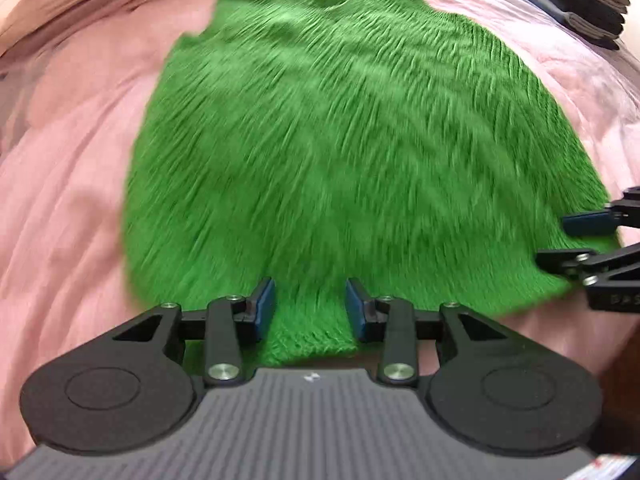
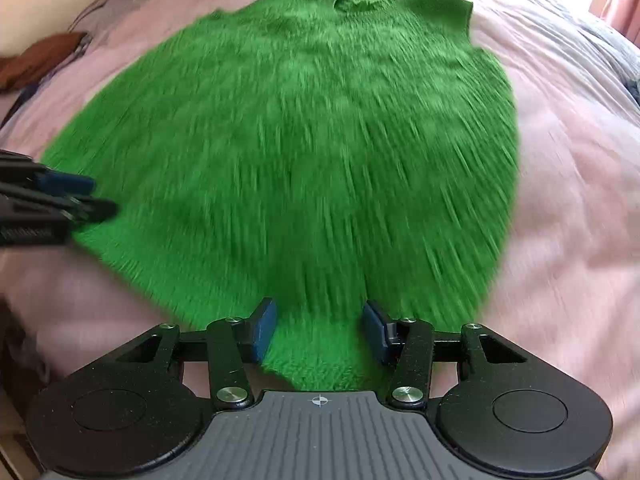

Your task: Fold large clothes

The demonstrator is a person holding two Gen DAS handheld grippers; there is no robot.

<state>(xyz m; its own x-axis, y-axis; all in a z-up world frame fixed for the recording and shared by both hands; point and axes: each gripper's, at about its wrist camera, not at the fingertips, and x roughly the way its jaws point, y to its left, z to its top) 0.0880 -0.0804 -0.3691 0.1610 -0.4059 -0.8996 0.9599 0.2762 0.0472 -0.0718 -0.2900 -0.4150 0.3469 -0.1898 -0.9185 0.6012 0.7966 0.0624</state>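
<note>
A fuzzy green knit sweater lies flat on the pink bedding, neckline at the far end and hem towards me. My left gripper is open at the hem's left part, and a tongue of green fabric lies between its blue pads without being pinched. My right gripper is open over the hem's right part, again with green fabric lying between the pads. Each gripper shows in the other's view: the right gripper at the sweater's right corner, the left gripper at its left corner. Both views are blurred by motion.
The pink bedding spreads around the sweater on all sides. A stack of folded dark clothes sits at the far right. A brown item lies at the far left, and pale grey-blue fabric lies at the far right.
</note>
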